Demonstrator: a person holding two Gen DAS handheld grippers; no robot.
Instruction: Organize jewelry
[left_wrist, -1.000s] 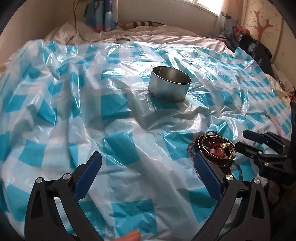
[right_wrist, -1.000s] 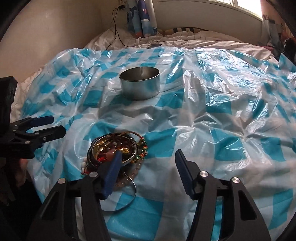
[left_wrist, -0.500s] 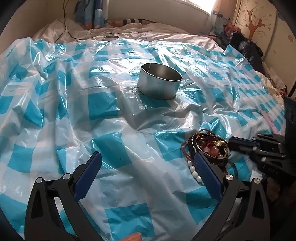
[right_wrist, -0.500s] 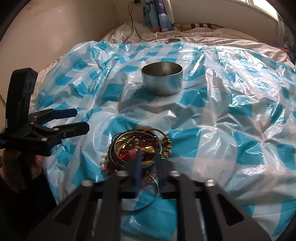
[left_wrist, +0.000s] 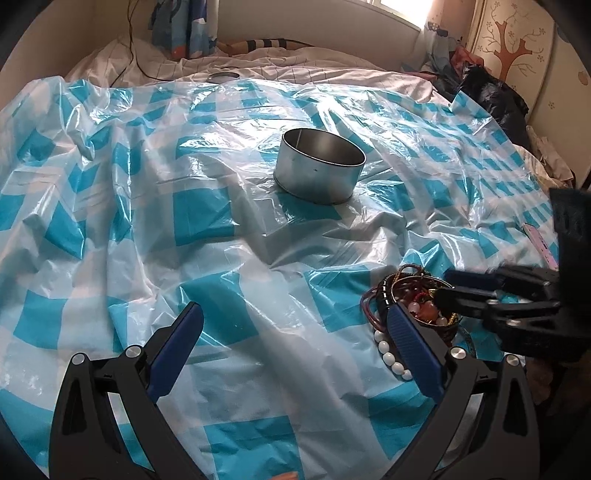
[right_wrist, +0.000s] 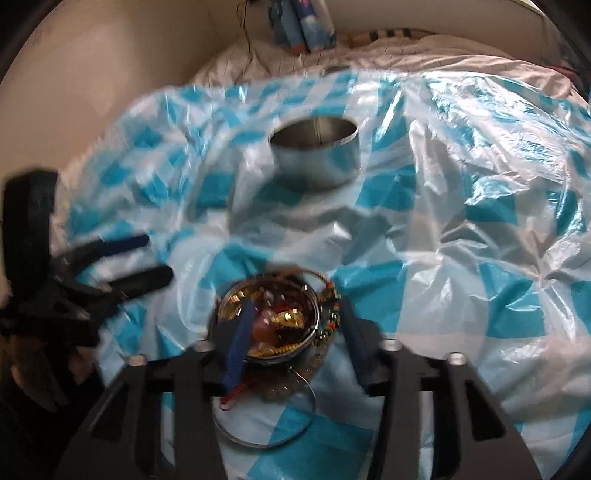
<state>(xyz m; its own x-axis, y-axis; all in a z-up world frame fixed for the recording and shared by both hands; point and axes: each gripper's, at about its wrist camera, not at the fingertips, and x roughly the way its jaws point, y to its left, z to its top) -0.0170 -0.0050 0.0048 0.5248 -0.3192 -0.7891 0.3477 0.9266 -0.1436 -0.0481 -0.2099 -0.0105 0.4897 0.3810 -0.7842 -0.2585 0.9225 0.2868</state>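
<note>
A small gold bowl (right_wrist: 271, 323) heaped with beaded bracelets and bangles sits on a blue-and-white checked plastic sheet (left_wrist: 207, 236). It also shows in the left wrist view (left_wrist: 417, 306). A white bead bracelet (left_wrist: 391, 356) and a thin wire bangle (right_wrist: 266, 435) lie beside it. An empty round metal tin (left_wrist: 319, 171) stands further back; it also shows in the right wrist view (right_wrist: 314, 157). My right gripper (right_wrist: 295, 317) is open, its fingers astride the bowl. My left gripper (left_wrist: 291, 339) is open and empty, left of the bowl.
The sheet covers a bed with white bedding (left_wrist: 295, 62). A small round lid (left_wrist: 222, 76) lies at the sheet's far edge. Dark bags and clothes (left_wrist: 491, 96) pile at the far right. A wall (right_wrist: 92, 74) runs along the left.
My right gripper has moved forward and down over the jewelry bowl and its fingers now straddle it, narrower than a second ago. My left gripper has shifted slightly and stayed open.
</note>
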